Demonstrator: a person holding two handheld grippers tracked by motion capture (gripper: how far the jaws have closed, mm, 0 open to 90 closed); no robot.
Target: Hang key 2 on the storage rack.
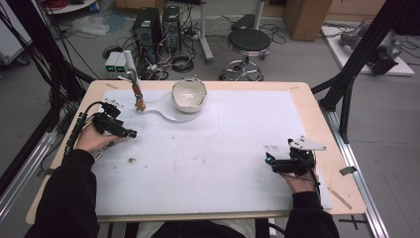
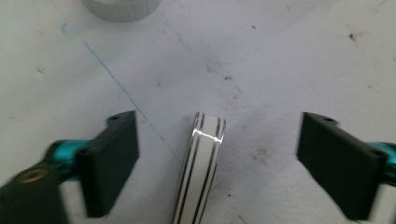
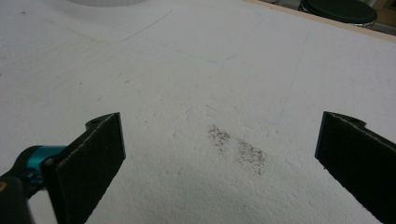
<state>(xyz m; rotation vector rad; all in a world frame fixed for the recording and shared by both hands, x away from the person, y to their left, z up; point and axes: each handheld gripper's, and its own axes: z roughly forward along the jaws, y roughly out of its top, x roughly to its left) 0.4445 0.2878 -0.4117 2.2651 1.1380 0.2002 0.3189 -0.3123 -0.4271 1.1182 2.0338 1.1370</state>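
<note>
Handle (image 2: pixel 201 168) lies between left tool (image 2: pixel 217 163) jaws, untouched.

A lab: computer towers (image 1: pixel 159 27), tangled cables (image 1: pixel 181 62) and black camera-rig struts (image 1: pixel 364 54).

On the desk (image 1: pixel 317 99), a mat (image 1: pixel 237 139) over most of the top. At the mat's far edge, left of centre, a bowl (image 1: pixel 188 95). Just left of the bowl, a stand (image 1: pixel 133 79), upright. Left tool (image 1: pixel 130 133) near the mat's left edge, in front of the stand; between its jaws, touching neither, a strip (image 2: pixel 201 168) flat on the mat. Right tool (image 1: pixel 270 161) at the near right, well apart from the bowl. Behind the desk, on the floor, a stool (image 1: pixel 248 42).
</note>
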